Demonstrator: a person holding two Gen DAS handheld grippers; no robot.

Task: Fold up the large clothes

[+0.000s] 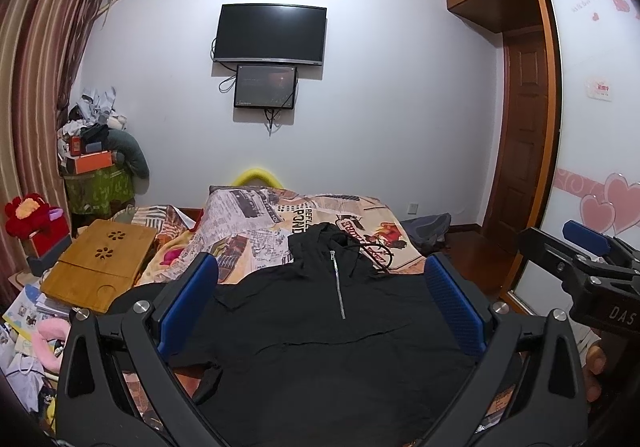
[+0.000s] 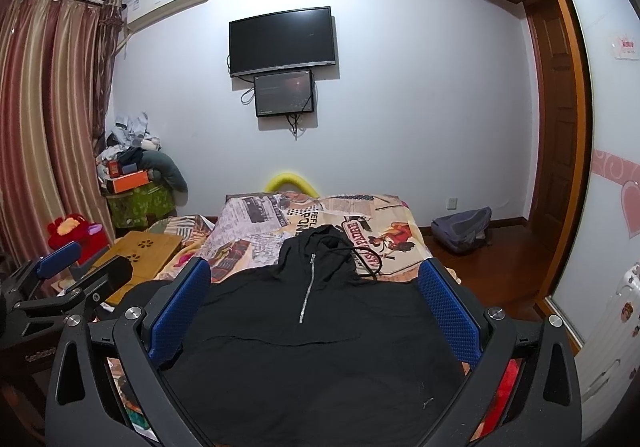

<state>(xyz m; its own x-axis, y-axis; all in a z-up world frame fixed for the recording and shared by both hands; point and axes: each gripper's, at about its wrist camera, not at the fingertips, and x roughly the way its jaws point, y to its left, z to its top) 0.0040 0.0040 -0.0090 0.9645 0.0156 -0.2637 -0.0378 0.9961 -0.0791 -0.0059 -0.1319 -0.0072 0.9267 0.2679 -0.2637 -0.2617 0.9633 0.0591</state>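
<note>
With both my left gripper (image 1: 320,279) and right gripper (image 2: 314,279) spread wide and empty above the flat hoodie (image 2: 312,347), I'd next pinch a sleeve for the first fold.

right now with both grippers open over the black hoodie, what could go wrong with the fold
1. The drawstring trails loose off the hood and could snag or get folded in crooked.
2. The left sleeve lies bunched, so a crease may get trapped.
3. The wooden lap desk beside the black hoodie crowds the left gripper.
</note>
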